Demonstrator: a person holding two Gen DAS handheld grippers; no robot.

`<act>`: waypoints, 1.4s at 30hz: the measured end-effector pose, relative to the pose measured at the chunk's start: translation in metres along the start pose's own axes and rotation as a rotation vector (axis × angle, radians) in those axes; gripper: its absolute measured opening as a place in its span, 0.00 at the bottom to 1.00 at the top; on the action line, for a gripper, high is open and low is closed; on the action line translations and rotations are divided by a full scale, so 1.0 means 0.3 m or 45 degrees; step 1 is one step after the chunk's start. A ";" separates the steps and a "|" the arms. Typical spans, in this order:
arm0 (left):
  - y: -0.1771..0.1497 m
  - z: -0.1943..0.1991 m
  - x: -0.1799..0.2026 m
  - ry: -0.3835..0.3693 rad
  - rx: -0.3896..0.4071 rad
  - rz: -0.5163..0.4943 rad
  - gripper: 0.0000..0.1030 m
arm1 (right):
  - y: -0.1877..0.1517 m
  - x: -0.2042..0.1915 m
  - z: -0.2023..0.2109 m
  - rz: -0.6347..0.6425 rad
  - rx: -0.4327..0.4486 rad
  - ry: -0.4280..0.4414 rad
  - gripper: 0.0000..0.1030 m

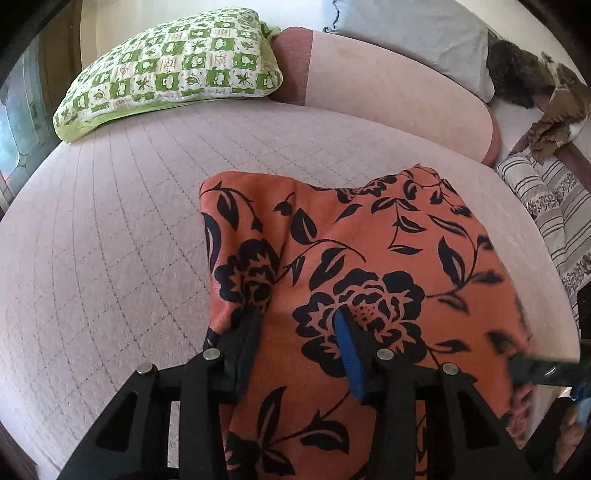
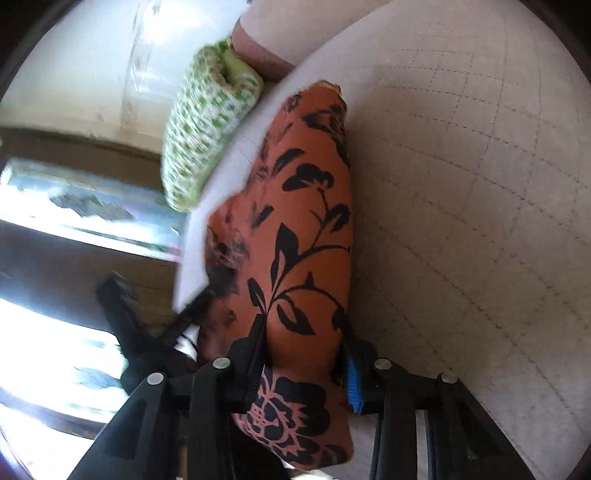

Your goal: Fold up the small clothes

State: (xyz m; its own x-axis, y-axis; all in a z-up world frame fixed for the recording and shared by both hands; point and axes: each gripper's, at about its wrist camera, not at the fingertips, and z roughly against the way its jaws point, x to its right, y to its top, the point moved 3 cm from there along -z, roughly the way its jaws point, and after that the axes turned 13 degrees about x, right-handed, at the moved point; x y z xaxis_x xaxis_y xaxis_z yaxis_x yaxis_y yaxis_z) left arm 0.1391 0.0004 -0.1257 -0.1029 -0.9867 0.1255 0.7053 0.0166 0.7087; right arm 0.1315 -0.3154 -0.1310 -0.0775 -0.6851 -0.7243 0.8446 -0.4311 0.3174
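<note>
An orange garment with black flowers hangs over the pale pink quilted bed. My left gripper is shut on a fold of it near its near edge and holds it up. In the right wrist view the same garment runs away from the camera, and my right gripper is shut on its near end. The right gripper's tip shows at the right edge of the left wrist view, blurred, at the cloth's right edge.
A green and white checked pillow lies at the bed's far left. A pink bolster and a grey pillow lie along the back. Striped bedding and a brown cloth lie at the right.
</note>
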 end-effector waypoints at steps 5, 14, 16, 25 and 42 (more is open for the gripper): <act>0.000 0.007 -0.008 -0.006 -0.001 0.018 0.42 | 0.013 0.022 0.019 -0.055 0.020 0.001 0.64; -0.004 0.006 -0.011 -0.006 0.008 0.031 0.42 | 0.177 0.010 -0.084 -0.042 -0.017 0.009 0.56; -0.004 0.006 -0.014 -0.011 0.006 0.035 0.42 | 0.164 -0.041 -0.088 0.092 -0.015 -0.084 0.40; -0.007 0.007 -0.005 -0.020 0.015 0.021 0.42 | 0.143 -0.019 -0.050 0.139 0.066 -0.197 0.51; 0.000 0.003 -0.012 -0.040 0.013 0.029 0.42 | 0.301 0.020 -0.205 0.125 0.045 -0.248 0.46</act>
State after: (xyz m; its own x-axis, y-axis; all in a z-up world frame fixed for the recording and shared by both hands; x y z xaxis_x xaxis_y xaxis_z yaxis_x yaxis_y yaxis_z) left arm 0.1388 0.0041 -0.1255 -0.1089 -0.9805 0.1637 0.7003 0.0412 0.7127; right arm 0.2400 -0.3224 -0.1443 -0.0993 -0.8238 -0.5581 0.8342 -0.3747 0.4046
